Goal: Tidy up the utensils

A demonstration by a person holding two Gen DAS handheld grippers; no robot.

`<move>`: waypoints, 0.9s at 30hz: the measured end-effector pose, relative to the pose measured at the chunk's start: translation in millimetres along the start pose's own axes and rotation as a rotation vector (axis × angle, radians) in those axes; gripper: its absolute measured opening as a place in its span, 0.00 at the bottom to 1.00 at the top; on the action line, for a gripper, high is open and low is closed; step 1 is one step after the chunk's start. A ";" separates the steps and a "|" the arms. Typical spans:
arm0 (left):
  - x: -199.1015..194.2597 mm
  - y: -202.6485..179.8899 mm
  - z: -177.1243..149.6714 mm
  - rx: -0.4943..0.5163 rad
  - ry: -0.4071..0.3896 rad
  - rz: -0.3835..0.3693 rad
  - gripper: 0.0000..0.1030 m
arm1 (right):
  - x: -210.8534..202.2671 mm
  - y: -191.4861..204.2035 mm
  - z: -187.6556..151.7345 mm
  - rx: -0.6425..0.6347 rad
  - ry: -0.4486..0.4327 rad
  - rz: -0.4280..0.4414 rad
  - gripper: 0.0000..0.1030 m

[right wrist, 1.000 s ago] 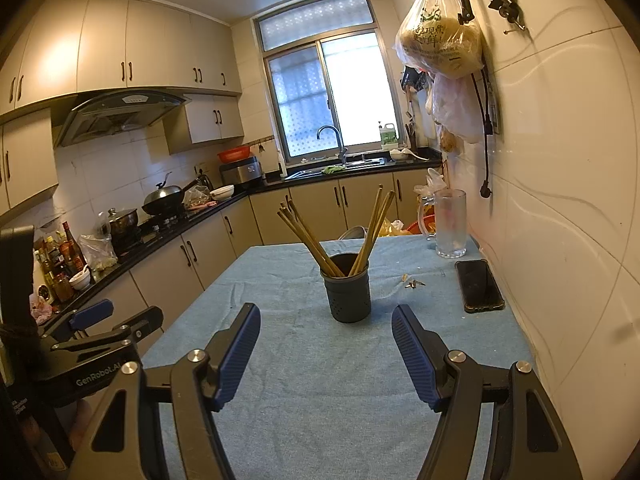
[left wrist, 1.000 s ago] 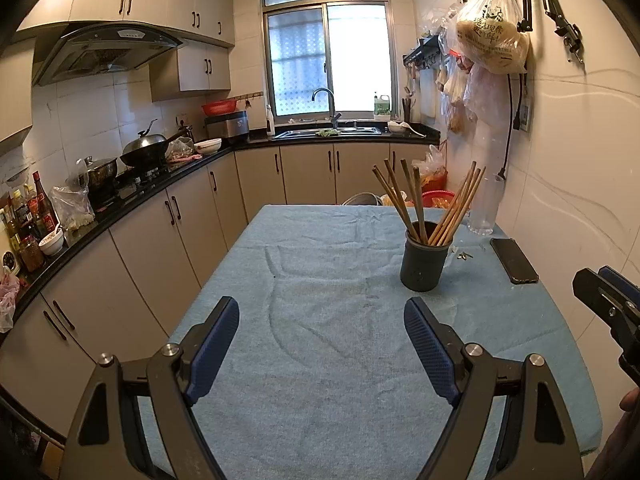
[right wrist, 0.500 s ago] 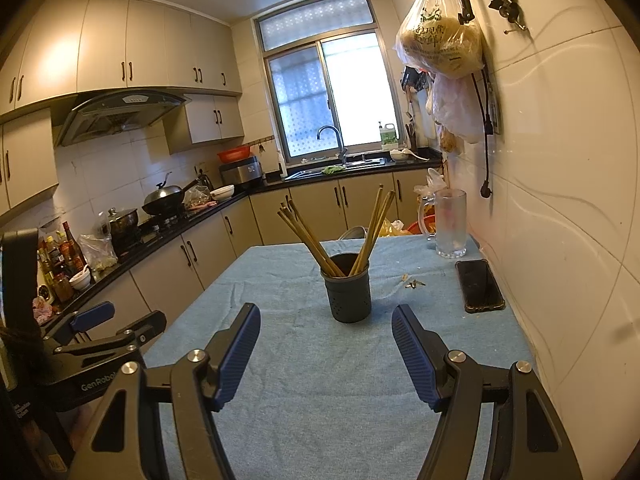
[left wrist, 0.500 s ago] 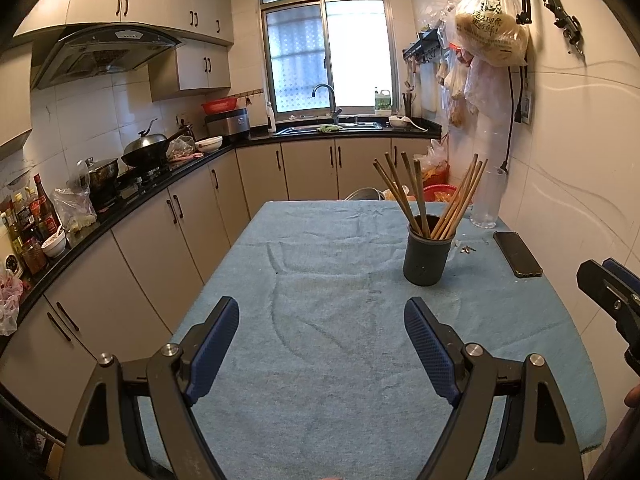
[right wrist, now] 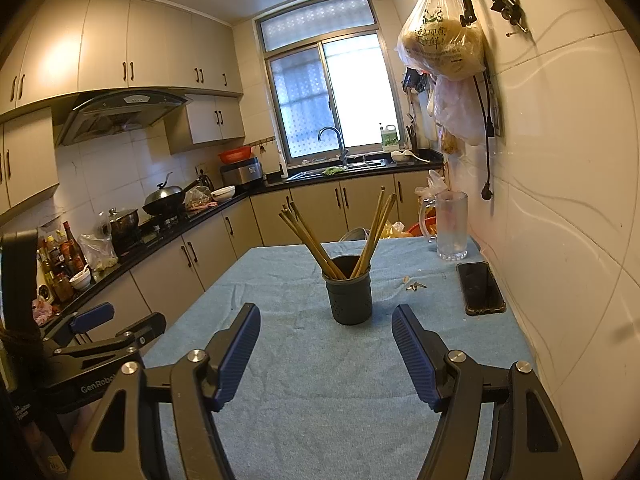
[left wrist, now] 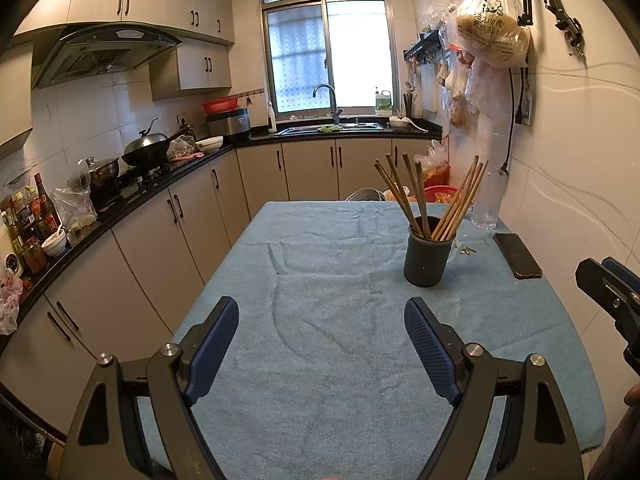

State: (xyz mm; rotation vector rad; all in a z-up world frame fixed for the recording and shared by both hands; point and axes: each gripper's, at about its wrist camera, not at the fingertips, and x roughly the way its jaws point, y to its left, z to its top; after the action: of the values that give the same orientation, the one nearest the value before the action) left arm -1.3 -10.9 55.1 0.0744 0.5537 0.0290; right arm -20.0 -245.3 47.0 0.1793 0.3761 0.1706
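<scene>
Blue-clothed table (left wrist: 320, 360) below both grippers, fingers (right wrist: 240, 352) spread apart.

Blue towel-like cloth (right wrist: 328, 380) covers the table, with a black phone (right wrist: 479, 288) lying flat near the wall, a frosted glass mug (right wrist: 451, 225) standing behind it, and a bagged loaf (right wrist: 440, 40) hanging from wall hooks above.

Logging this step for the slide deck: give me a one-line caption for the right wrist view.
Open right gripper faces a dark cup of chopsticks on the blue cloth.
</scene>
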 end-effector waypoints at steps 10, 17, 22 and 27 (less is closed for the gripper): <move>-0.2 -1.0 1.9 0.000 -0.001 0.003 0.83 | 0.7 -1.7 1.8 0.001 -0.004 0.001 0.69; 0.6 -2.7 2.6 0.006 -0.001 0.003 0.83 | 1.3 -1.5 3.2 -0.003 -0.003 -0.002 0.69; 1.1 -2.7 2.6 0.004 -0.001 0.004 0.83 | 1.6 -2.2 3.4 -0.003 -0.001 -0.002 0.69; 3.8 -2.3 1.6 0.002 0.005 0.003 0.83 | 1.3 -0.6 4.3 -0.004 0.000 -0.004 0.69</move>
State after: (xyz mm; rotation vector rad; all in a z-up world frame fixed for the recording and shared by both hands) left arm 2.8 -13.1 54.3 0.0776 0.5585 0.0318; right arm -17.1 -246.2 50.4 0.1744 0.3765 0.1679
